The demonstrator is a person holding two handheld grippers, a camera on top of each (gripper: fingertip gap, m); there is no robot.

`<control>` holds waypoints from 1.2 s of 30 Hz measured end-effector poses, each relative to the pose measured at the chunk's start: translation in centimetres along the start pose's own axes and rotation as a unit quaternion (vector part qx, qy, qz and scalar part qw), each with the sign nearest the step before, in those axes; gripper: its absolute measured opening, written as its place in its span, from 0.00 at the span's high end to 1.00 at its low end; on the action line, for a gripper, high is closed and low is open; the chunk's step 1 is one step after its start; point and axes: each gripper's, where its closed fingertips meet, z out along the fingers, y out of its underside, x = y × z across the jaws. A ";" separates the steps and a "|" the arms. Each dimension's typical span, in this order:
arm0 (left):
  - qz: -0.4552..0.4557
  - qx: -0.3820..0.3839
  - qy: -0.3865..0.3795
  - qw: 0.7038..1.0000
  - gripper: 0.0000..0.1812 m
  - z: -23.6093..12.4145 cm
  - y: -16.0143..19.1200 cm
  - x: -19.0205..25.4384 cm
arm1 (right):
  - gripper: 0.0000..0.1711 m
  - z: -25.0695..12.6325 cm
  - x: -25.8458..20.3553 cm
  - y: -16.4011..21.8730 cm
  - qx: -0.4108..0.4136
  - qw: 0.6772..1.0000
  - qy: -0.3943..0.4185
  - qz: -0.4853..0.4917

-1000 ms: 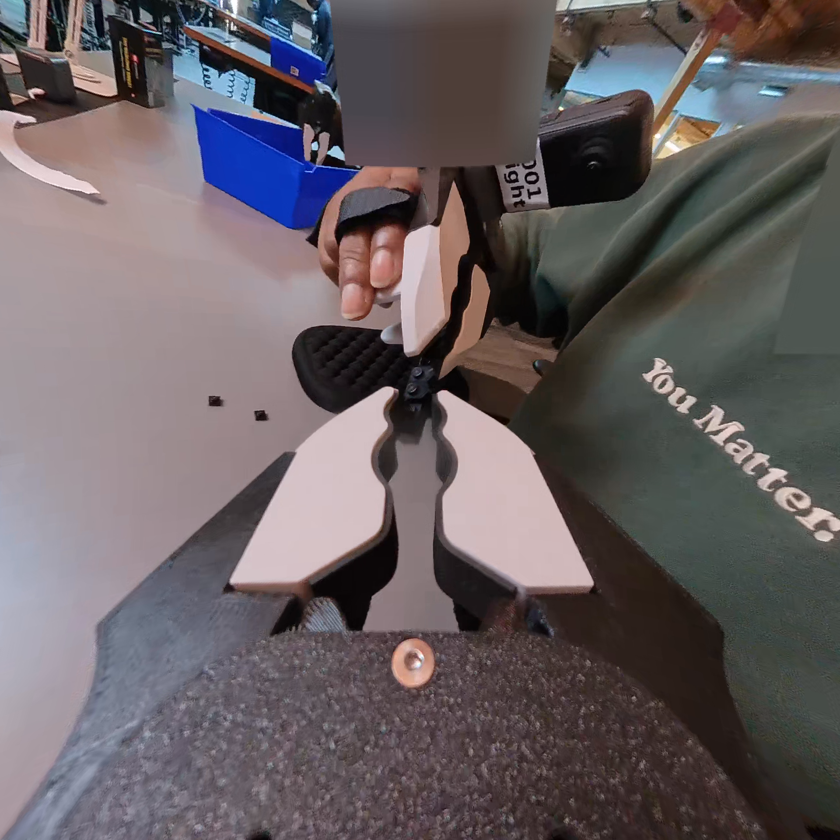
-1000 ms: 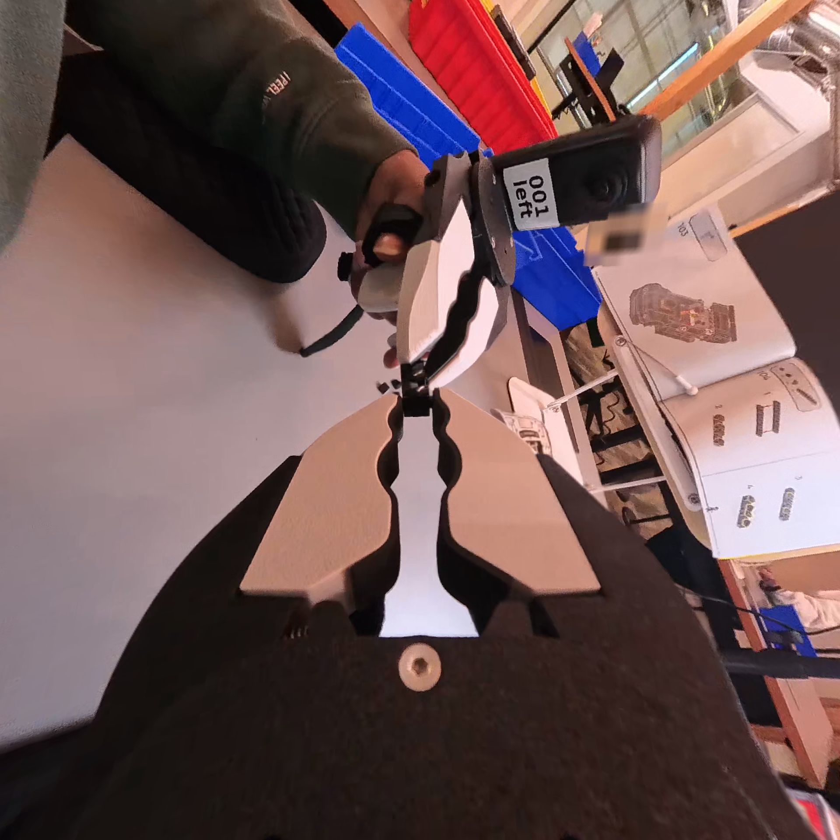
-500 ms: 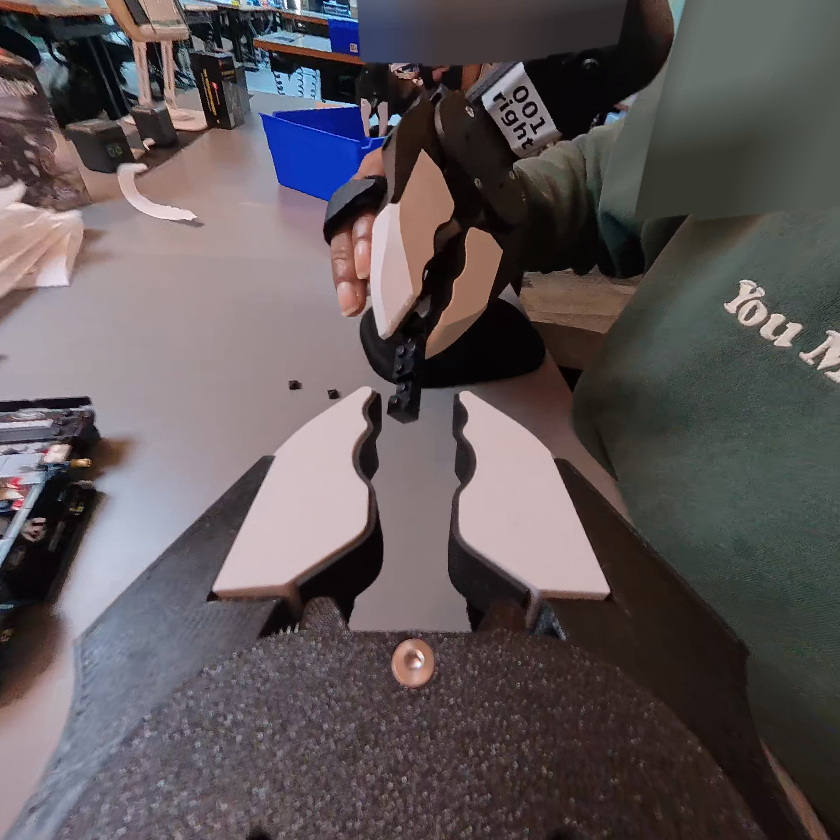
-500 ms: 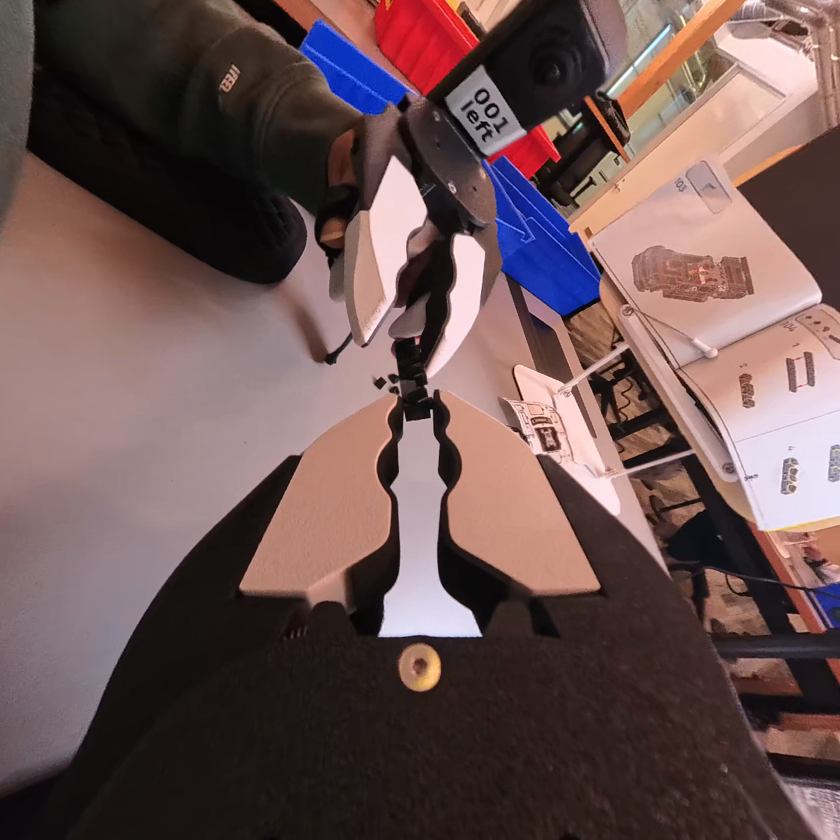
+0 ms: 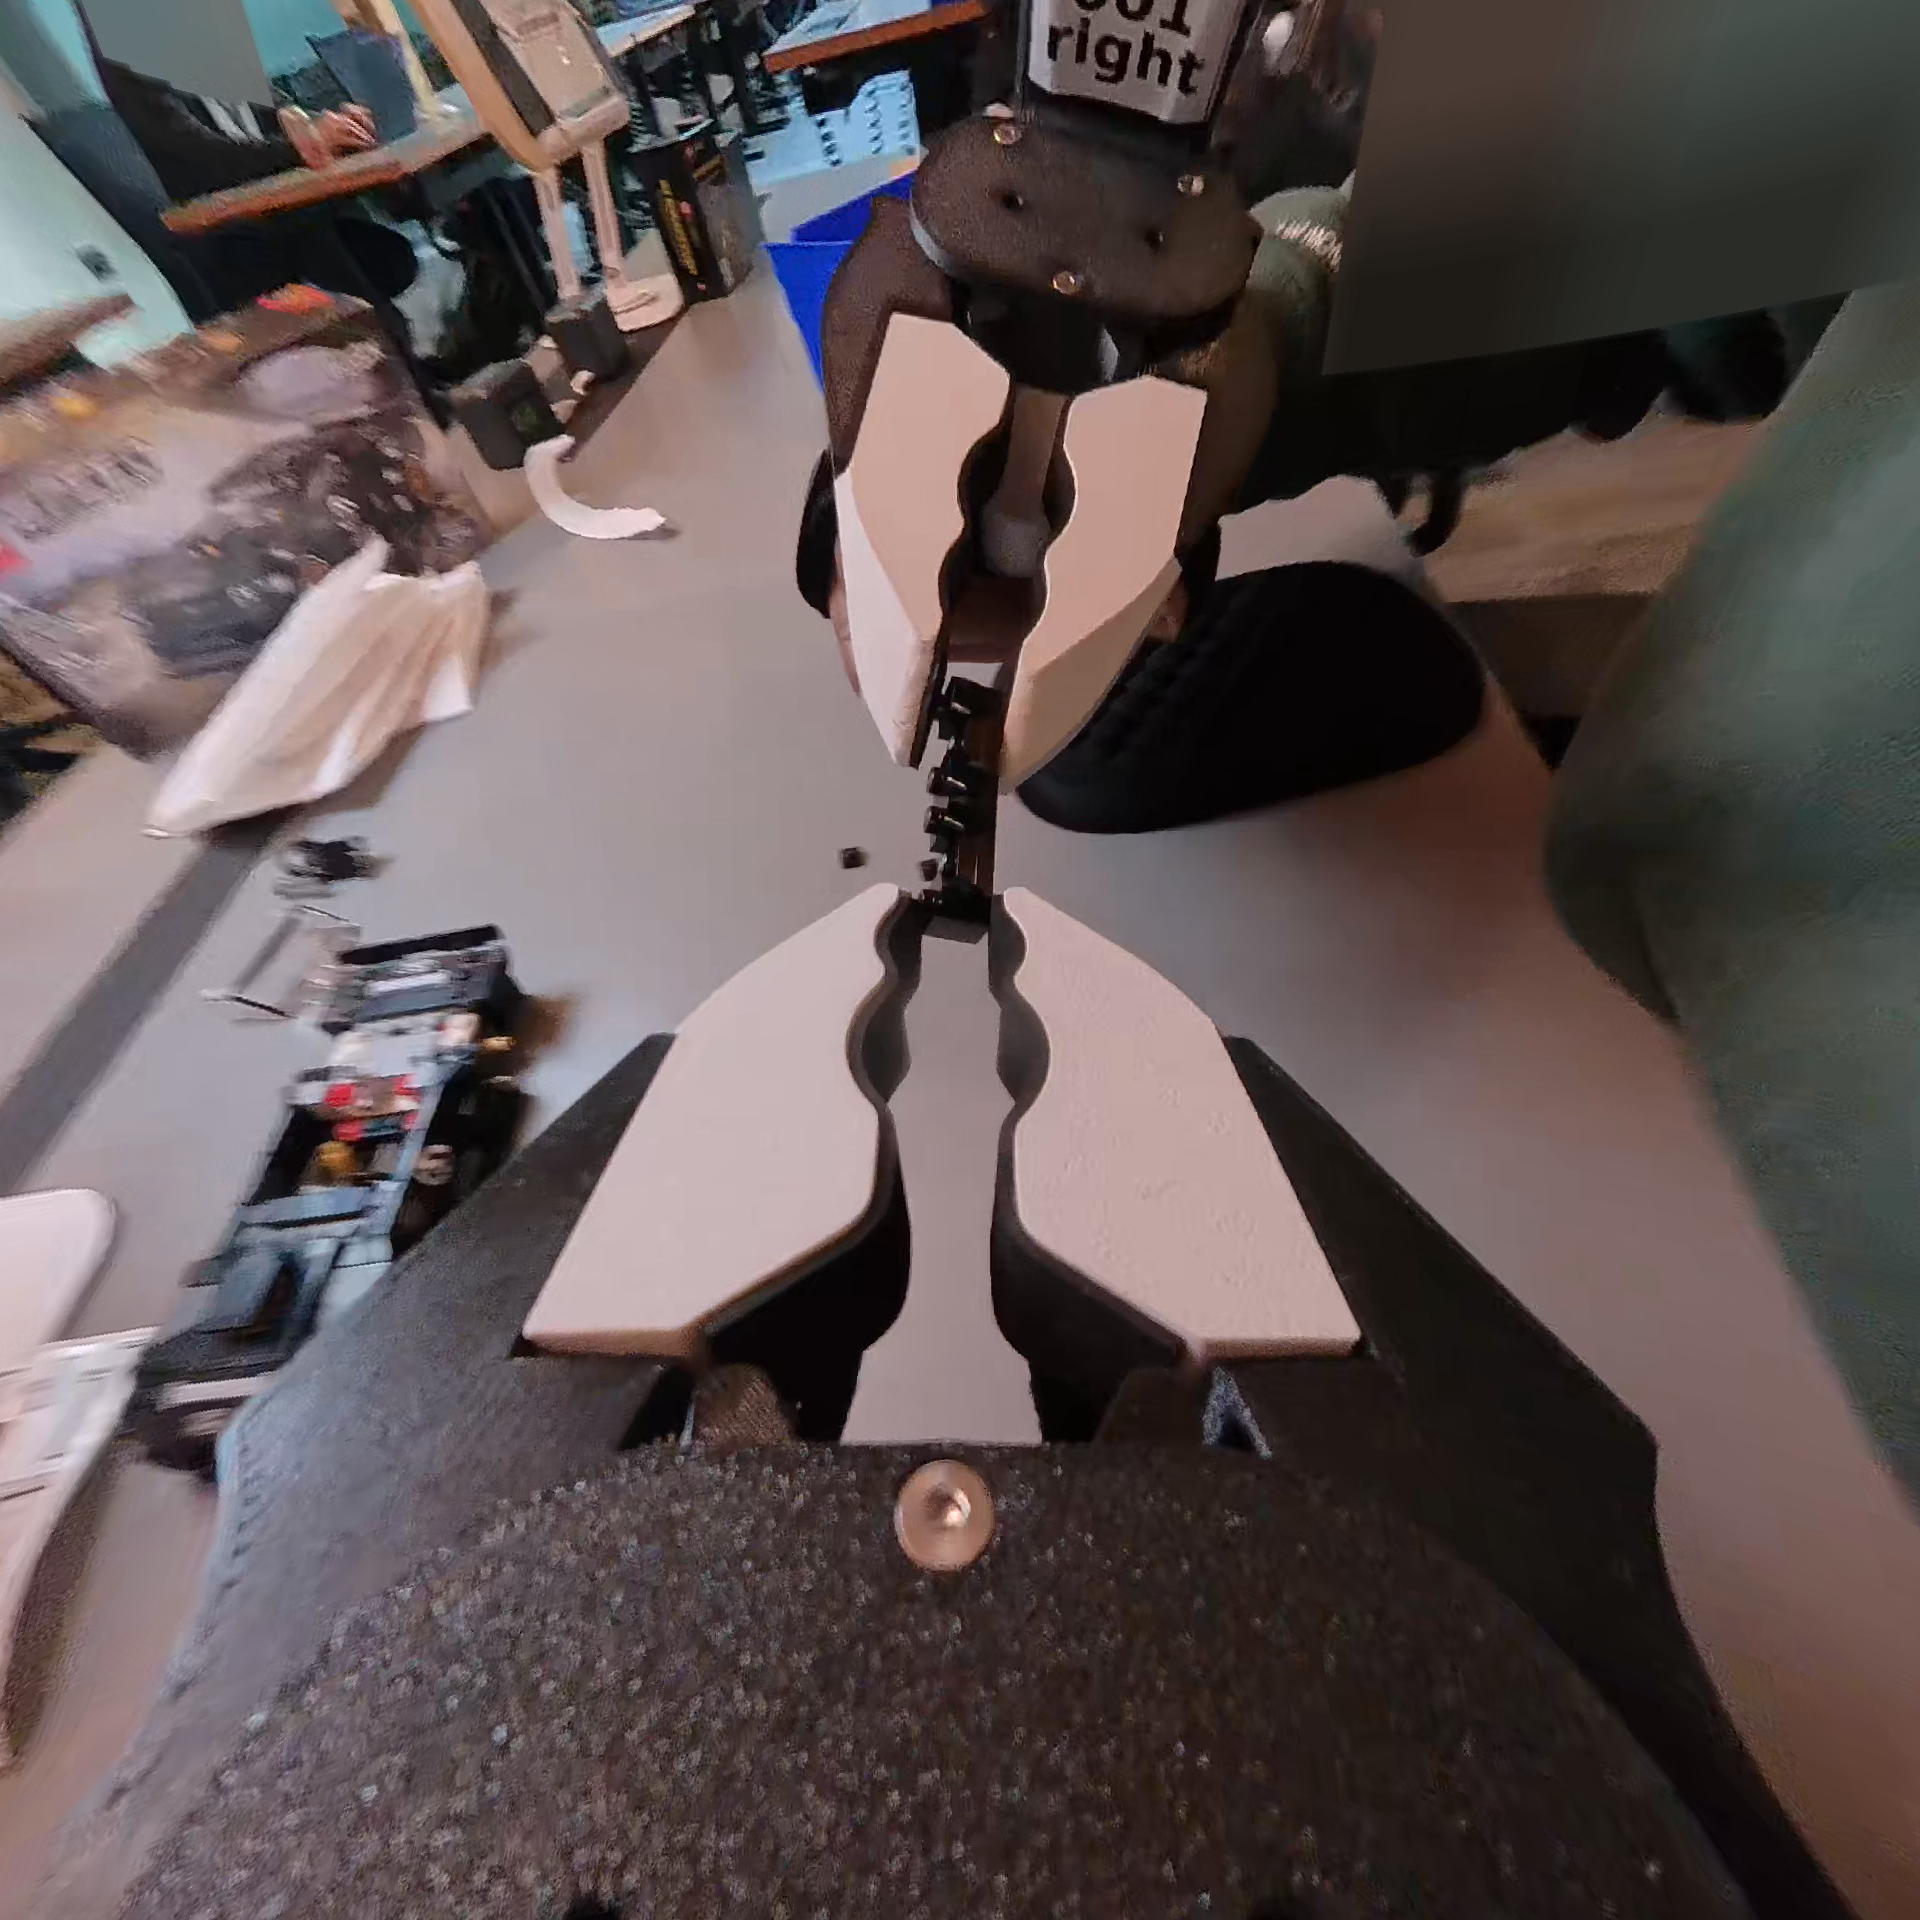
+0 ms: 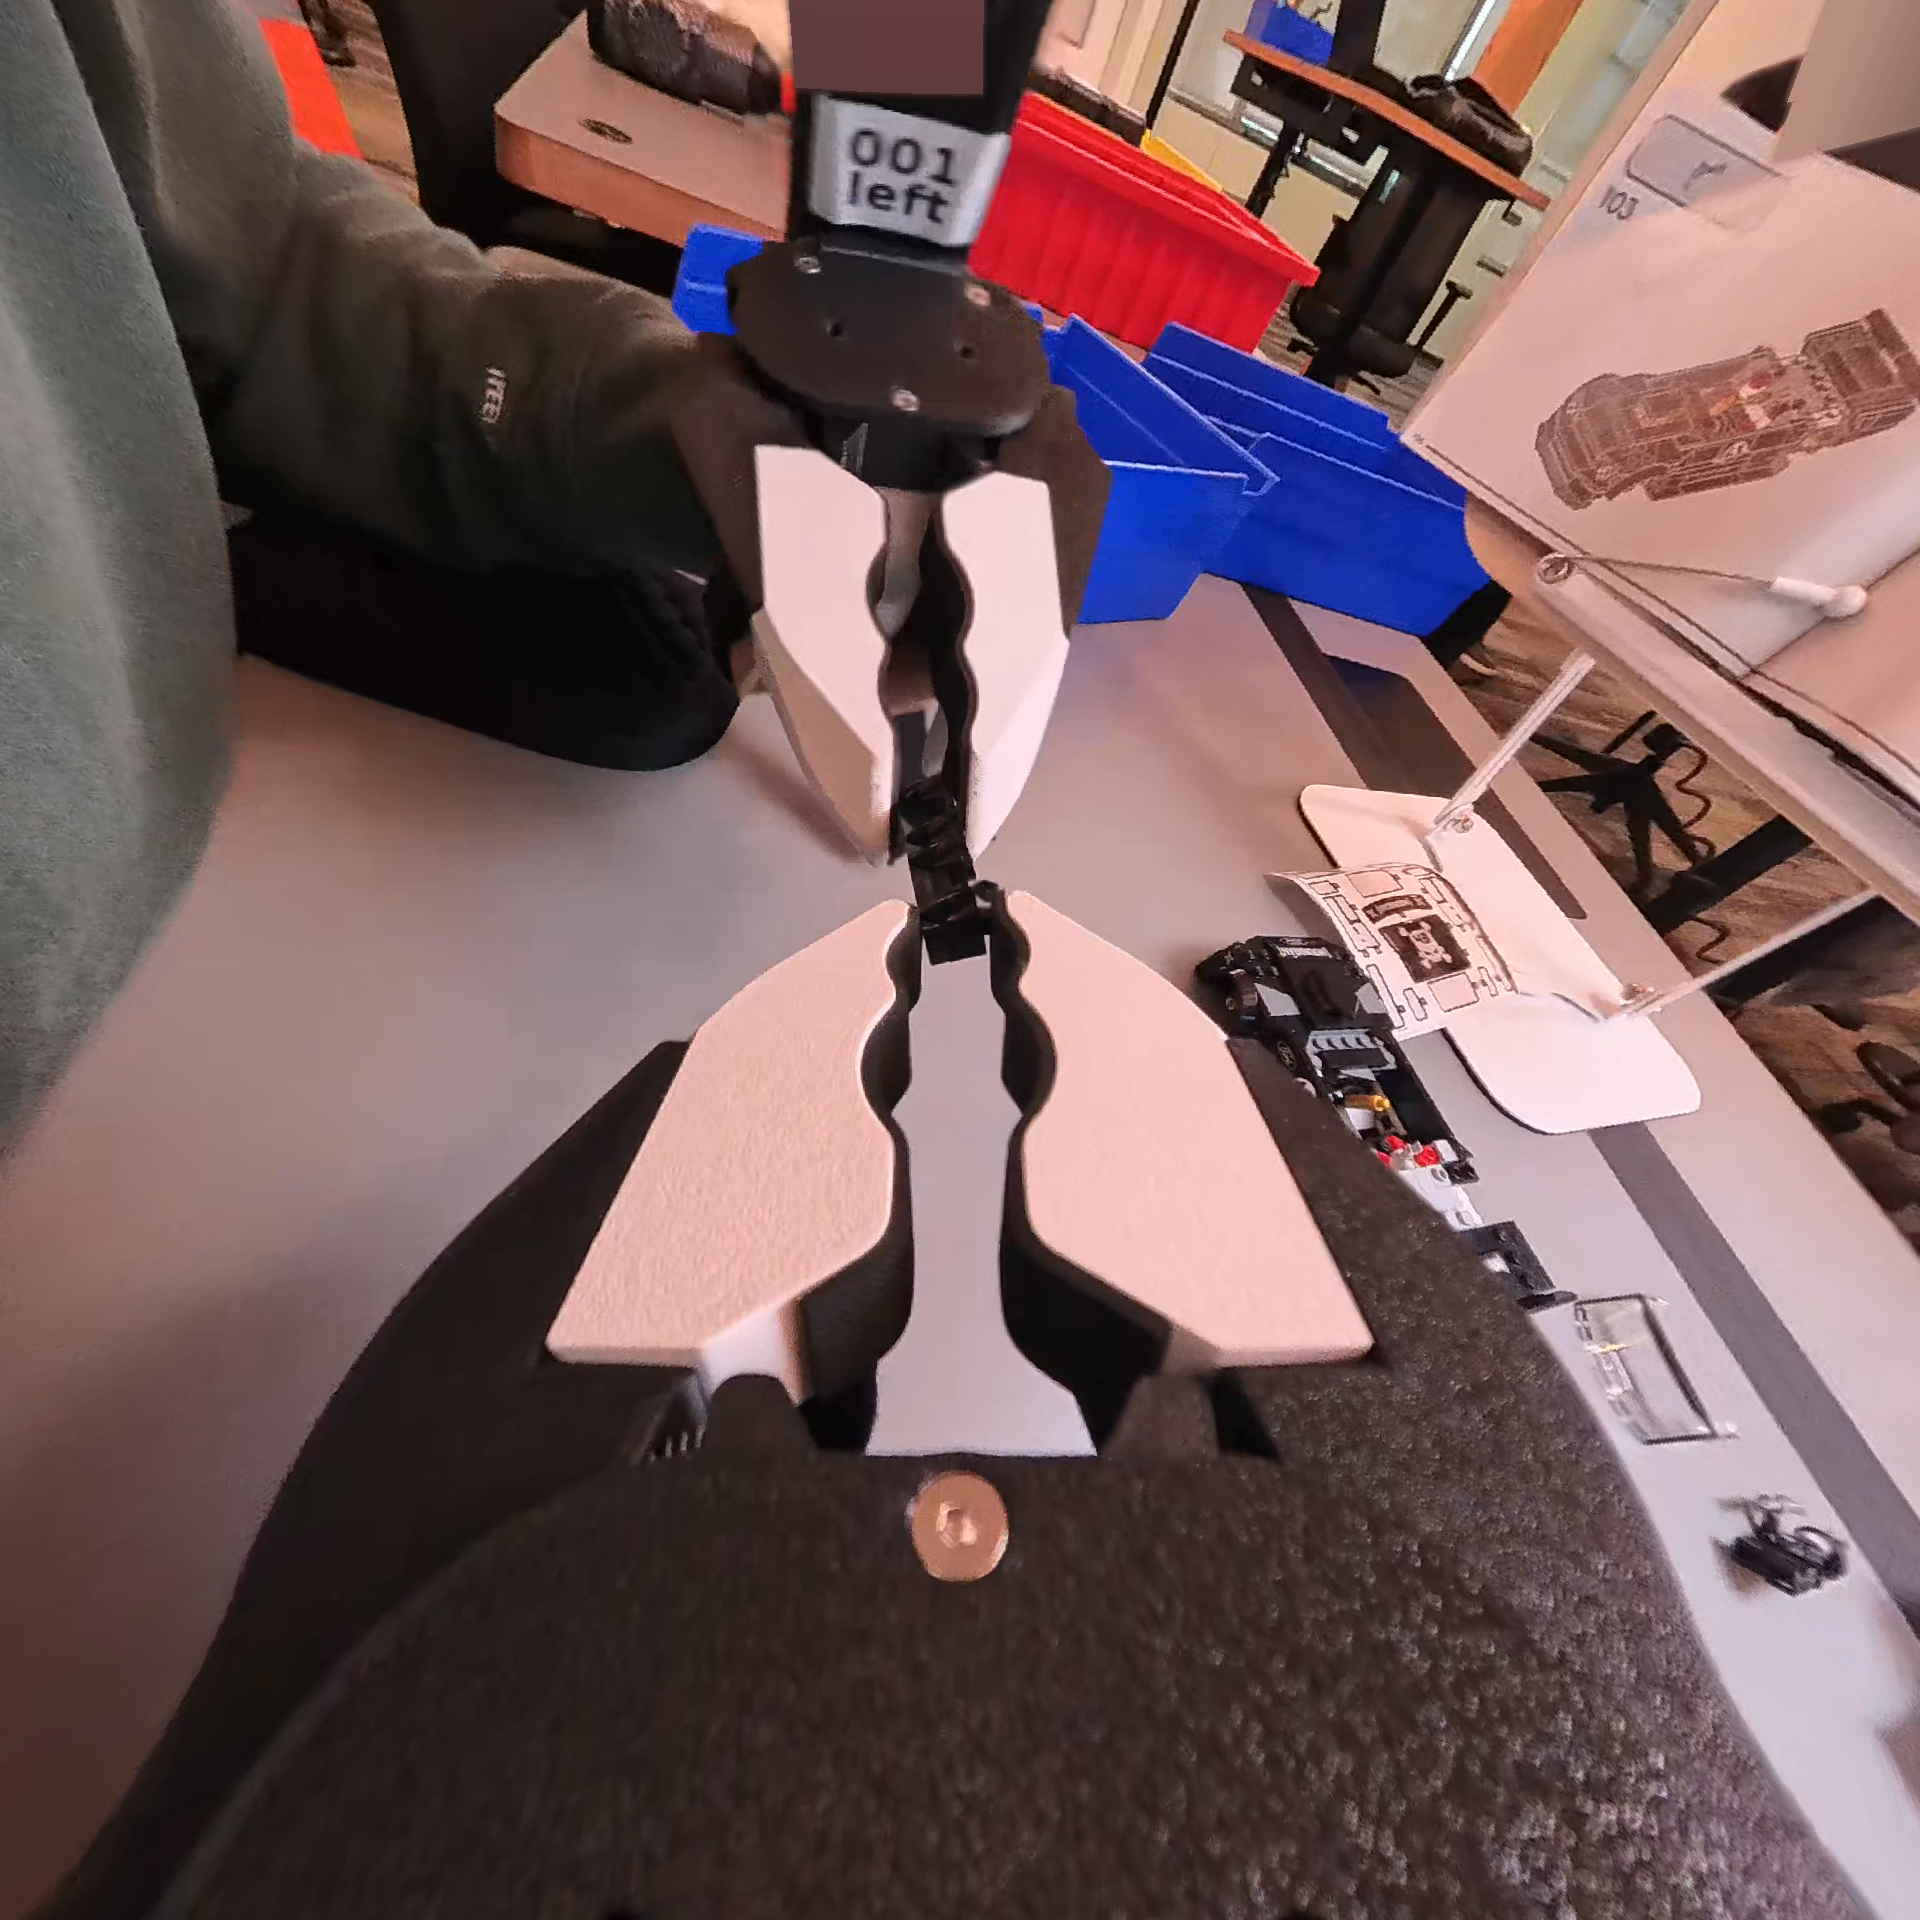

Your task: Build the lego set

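Above a smooth grey desk [image 5: 644, 727], the left claw [image 5: 951, 914] and right claw [image 6: 951, 925] each pinch one end of a thin, studded black Lego strip [image 5: 958, 821], likely mid-join, so next calls for a firm, aligned squeeze.

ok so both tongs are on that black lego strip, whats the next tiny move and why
Probably press the two ends gently toward each other to seat the joint. The left tongs pinch the near end of the thin black studded lego strip and the right tongs pinch its far end, holding it in the air above the grey table. Whether the pieces are fully clicked together is too small to tell.
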 end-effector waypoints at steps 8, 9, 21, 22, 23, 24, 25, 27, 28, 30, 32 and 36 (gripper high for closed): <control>-0.236 0.080 0.152 0.957 0.83 0.1 -0.9 1.3 | 0.93 0.0 -1.0 -0.4 -0.008 0.994 0.015 -0.105; -0.246 0.083 0.167 0.951 0.87 0.2 -1.1 1.6 | 0.93 0.0 -1.0 -0.3 -0.014 0.992 0.018 -0.121; 0.033 -0.036 -0.004 0.999 0.93 1.3 1.7 0.5 | 0.83 -0.2 -0.7 2.2 -0.065 0.996 -0.021 0.049; 0.047 -0.044 -0.009 0.998 0.93 1.5 1.9 0.6 | 0.84 -0.1 -0.9 2.3 -0.066 0.996 -0.025 0.057; 0.059 -0.046 -0.013 0.997 0.93 1.6 1.9 0.7 | 0.85 0.1 -1.0 2.5 -0.074 0.995 -0.030 0.063; 0.068 -0.047 -0.013 0.996 0.93 1.6 1.9 0.8 | 0.88 0.3 -1.2 2.9 -0.084 0.994 -0.035 0.064; 0.074 -0.051 -0.016 0.996 0.93 1.7 2.0 0.8 | 0.91 0.5 -1.3 3.2 -0.092 0.993 -0.037 0.061; 0.083 -0.057 -0.020 0.995 0.93 1.6 2.3 0.7 | 0.93 0.9 -1.5 3.8 -0.102 0.992 -0.040 0.057; 0.079 -0.061 -0.018 0.995 0.93 1.6 2.5 0.6 | 0.93 1.1 -1.5 4.0 -0.106 0.992 -0.042 0.059; 0.058 -0.076 -0.012 0.995 0.93 1.6 3.4 0.4 | 0.93 1.4 -1.3 4.5 -0.121 0.990 -0.042 0.065; 0.032 -0.083 -0.021 0.996 0.83 1.1 4.1 -0.7 | 0.93 1.8 -0.9 5.7 -0.146 0.987 -0.033 0.063; -0.009 -0.106 -0.041 0.994 0.82 -0.1 5.7 -2.6 | 0.93 2.6 -0.4 8.0 -0.200 0.977 -0.024 0.067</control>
